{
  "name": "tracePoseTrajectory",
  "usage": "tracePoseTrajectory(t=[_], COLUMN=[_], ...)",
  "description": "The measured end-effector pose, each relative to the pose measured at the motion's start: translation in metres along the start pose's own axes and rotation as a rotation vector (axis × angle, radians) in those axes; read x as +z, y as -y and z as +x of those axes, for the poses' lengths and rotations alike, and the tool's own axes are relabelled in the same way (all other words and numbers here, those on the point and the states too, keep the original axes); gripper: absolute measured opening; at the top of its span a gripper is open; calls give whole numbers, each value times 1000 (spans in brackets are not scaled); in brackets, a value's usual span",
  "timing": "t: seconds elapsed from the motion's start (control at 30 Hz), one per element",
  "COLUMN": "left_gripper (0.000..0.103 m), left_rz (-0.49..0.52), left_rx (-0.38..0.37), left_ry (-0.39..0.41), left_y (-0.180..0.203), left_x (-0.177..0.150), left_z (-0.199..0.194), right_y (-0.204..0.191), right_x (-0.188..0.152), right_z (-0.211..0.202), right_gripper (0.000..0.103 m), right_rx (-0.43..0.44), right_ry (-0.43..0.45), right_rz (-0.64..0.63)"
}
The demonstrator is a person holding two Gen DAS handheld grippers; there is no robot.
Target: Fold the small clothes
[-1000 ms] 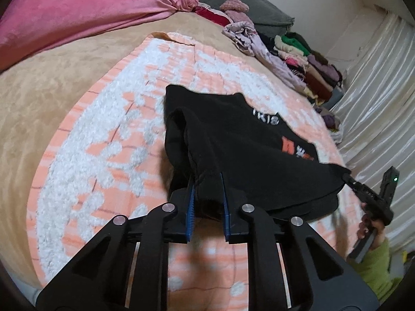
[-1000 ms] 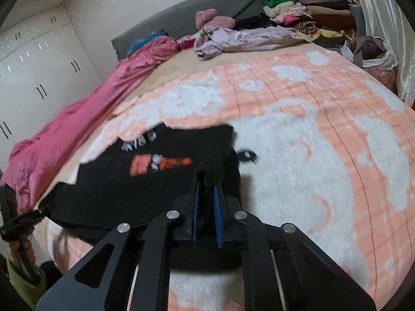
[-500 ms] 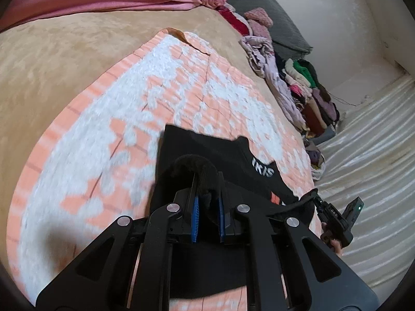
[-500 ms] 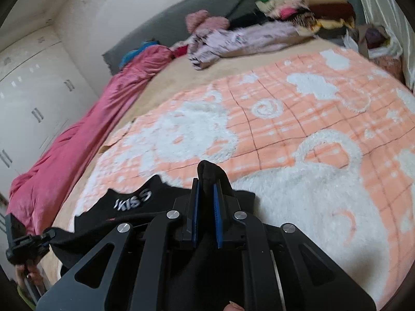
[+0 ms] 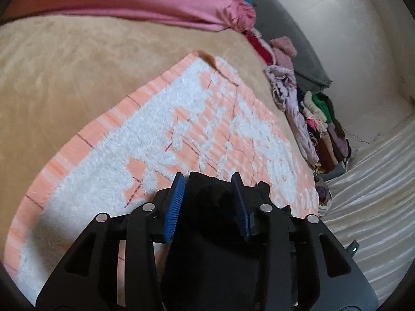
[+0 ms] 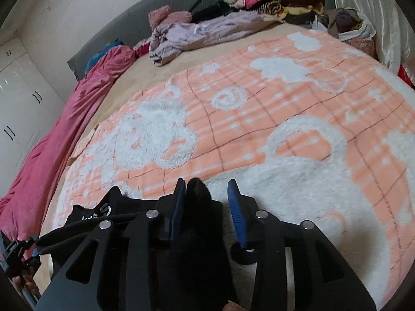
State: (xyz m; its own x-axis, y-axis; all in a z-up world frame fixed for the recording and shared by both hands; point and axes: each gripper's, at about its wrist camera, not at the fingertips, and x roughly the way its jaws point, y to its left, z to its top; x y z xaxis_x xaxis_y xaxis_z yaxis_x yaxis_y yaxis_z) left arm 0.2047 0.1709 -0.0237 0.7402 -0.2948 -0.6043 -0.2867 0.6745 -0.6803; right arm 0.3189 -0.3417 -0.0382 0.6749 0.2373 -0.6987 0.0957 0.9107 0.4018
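Jaws spread on both: the left gripper (image 5: 208,202) and right gripper (image 6: 206,207) stand open over the black garment (image 6: 197,233), lying at six o'clock on the orange-and-white blanket (image 6: 259,129). A fold looks just released; next, regrip for the following fold.

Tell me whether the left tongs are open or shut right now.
Open. The left tongs show a wide gap between the blue pads, with the black shirt lying loose between them.
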Motion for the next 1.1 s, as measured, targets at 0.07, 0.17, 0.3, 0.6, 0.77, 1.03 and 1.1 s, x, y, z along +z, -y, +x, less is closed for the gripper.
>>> tracePoseTrajectory(t=[0.07,0.17,0.3,0.6,0.77,1.03,1.1], left_gripper=[35,36,36,58,58,4,3], left_rz=[22,12,37,266,409,601,591], left_rx=[-33,-83,-77,-20,146,304,299], left_ry=[42,120,148,55,25,81,90], left_y=[-4,-18,-25,8,21,38,38], left_x=[-5,-11,-12,-31,-52,-73,-70], left_z=[-10,-24,-32,-6,17,24,22], right_y=[6,10,5,-24,-29,-32,-24], right_x=[-1,-2,-6,-15,-17,-17,-13], right_z=[-7,-15,-22,4,17,9,2], right_gripper=[38,44,51,53,46,6,6], right_rx=[24,58,84,-21,-62,-127,-121], right_ry=[21,32,36,-29,-45,30,61], right_rz=[13,2,-63,-254,-296,-322,-278])
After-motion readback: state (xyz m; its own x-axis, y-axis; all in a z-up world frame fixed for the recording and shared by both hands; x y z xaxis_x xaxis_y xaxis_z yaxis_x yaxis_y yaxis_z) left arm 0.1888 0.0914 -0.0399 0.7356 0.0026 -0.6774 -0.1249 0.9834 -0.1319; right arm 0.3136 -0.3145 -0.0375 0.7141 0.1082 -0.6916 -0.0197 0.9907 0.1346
